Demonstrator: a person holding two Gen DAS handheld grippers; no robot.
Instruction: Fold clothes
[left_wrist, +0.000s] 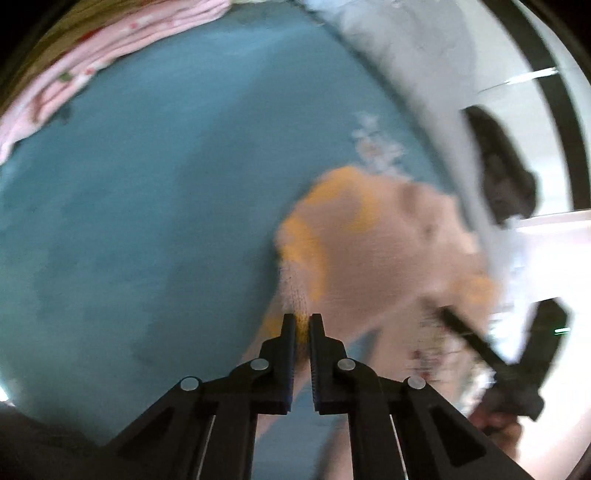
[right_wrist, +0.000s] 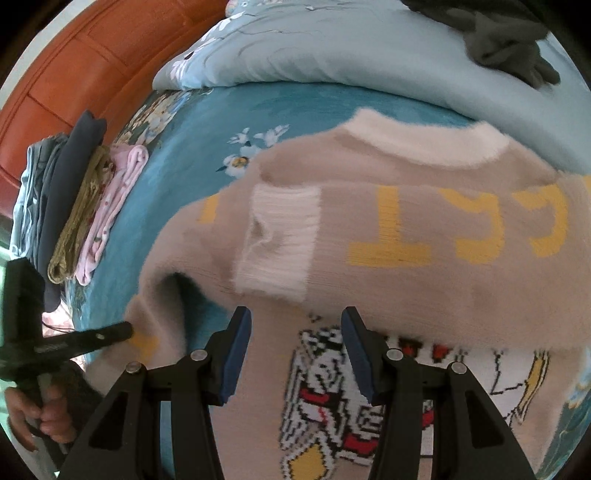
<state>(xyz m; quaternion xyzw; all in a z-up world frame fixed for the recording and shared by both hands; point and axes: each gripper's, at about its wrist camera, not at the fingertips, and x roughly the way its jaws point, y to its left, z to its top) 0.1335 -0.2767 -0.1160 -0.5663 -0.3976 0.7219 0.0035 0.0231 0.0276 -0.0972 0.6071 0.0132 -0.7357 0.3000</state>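
A beige knitted sweater with yellow letters, a white collar and a cartoon print lies on the teal bed sheet. One sleeve with a white cuff is folded across its chest. My left gripper is shut on the sweater's edge, which is lifted and blurred. In the right wrist view the left gripper pinches the sweater's left side. My right gripper is open just above the sweater's front, holding nothing.
A stack of folded clothes, pink, olive, navy and grey, lies at the bed's left side by an orange headboard. A light blue quilt with a dark garment lies at the far side.
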